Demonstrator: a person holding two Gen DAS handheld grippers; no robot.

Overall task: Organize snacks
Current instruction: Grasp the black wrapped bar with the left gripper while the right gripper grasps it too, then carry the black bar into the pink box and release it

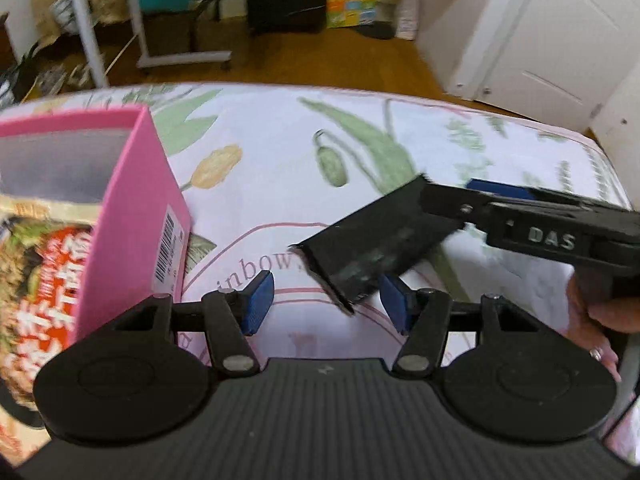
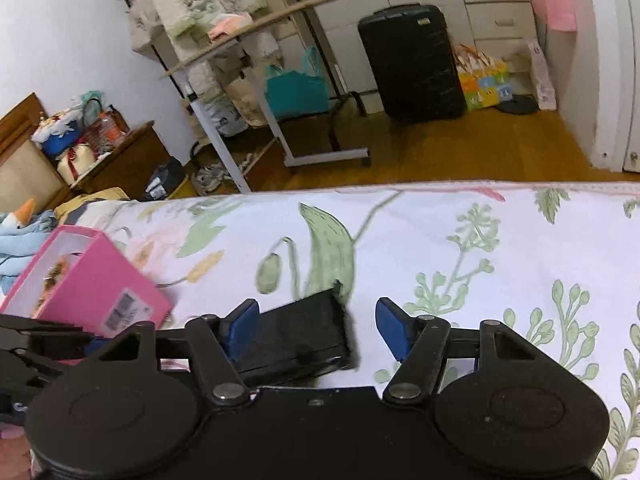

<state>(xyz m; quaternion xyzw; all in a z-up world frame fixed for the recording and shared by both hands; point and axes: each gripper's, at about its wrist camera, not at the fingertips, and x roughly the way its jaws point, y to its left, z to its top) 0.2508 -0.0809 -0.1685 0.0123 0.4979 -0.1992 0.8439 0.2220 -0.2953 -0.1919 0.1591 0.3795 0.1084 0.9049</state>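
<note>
A black snack packet [image 1: 368, 240] hangs above the flowered bed sheet [image 1: 280, 140]. In the right wrist view the black packet [image 2: 304, 328] lies against the left blue pad [image 2: 240, 328] of my right gripper [image 2: 316, 330]. A gap separates it from the other pad, so the jaws stand open. My left gripper [image 1: 326, 304] is open too, and the packet's lower corner dips between its fingers without being pinched. An open pink box [image 1: 136, 220] stands at the left with a red and orange snack bag [image 1: 40, 280] inside. The pink box [image 2: 92, 284] also shows in the right wrist view.
A hand with a ring [image 1: 596, 320] holds the right gripper's handle. Beyond the bed's far edge are a wooden floor, a black suitcase [image 2: 412, 60], a rolling side table [image 2: 280, 80] and white closet doors [image 1: 540, 40]. Blue bedding [image 2: 16, 240] lies at the left.
</note>
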